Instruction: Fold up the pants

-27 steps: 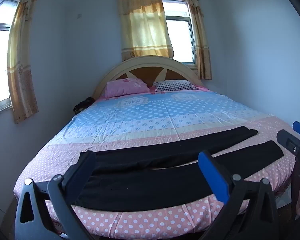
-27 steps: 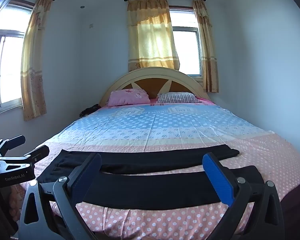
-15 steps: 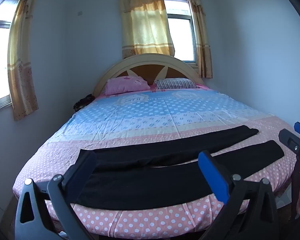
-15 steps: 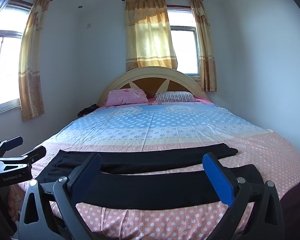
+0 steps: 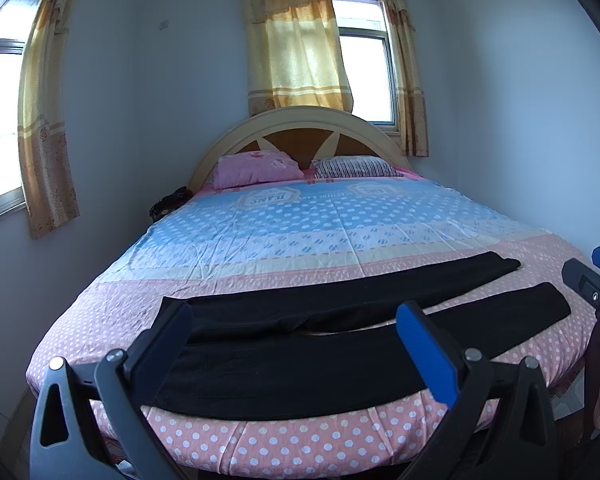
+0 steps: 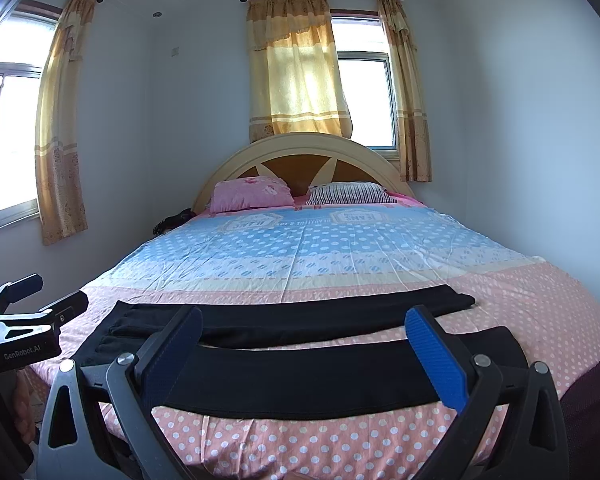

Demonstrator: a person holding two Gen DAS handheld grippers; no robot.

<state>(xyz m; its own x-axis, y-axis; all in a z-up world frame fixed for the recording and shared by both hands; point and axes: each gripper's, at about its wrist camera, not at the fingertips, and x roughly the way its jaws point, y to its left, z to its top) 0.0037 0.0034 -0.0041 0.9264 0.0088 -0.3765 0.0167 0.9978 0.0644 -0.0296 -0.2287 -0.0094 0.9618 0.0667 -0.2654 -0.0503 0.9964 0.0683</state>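
Two grippers' jaws wide apart, empty; black pants (image 5: 340, 344) flat across dotted bed (image 5: 300, 224); curtained windows (image 6: 364, 100).

left claw (image 5: 294, 350) tipped lower, bed (image 5: 300, 440) view risen

Dark bundle (image 5: 168, 203) at bed's (image 5: 260, 440) far left corner: too small to identify. Right gripper (image 5: 596, 276) cut by picture's right edge in left view. Pants (image 6: 300, 376) near leg partly hidden behind gripper fingers (image 6: 436, 356).
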